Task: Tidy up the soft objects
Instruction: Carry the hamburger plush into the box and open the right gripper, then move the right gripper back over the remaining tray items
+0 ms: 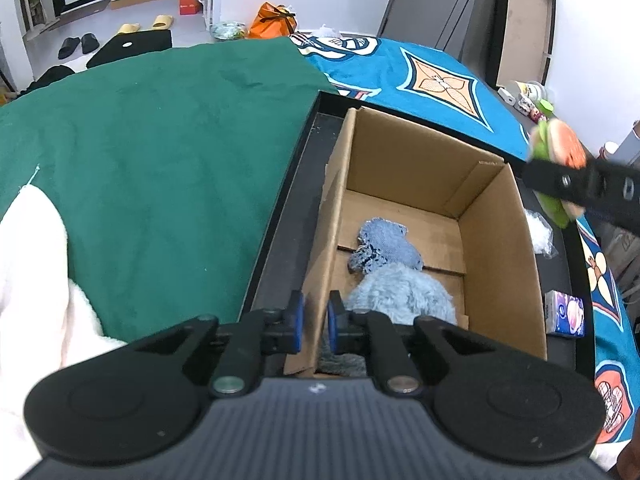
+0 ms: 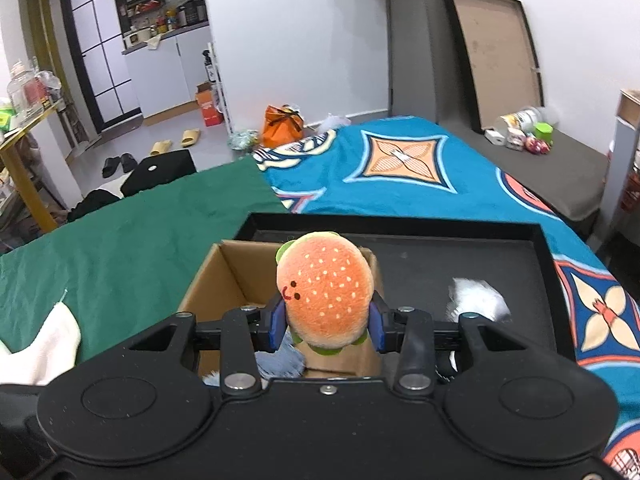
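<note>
Right gripper clamped on round orange plush burger toy, above open brown cardboard box. Left gripper pinched on box's left wall. Sits in black shallow tray on bed. Inside box: fluffy pale-blue plush, blue knitted cloth.

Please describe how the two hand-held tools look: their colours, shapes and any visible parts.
Both look alike. The left tool and the right tool have matte black bodies with a ribbed grey-black top plate, two round black discs at the sides, and angled black link arms ending in silver round pins. The fingers are black with flat blue pads. No cables, labels or sleeves are visible.
</note>
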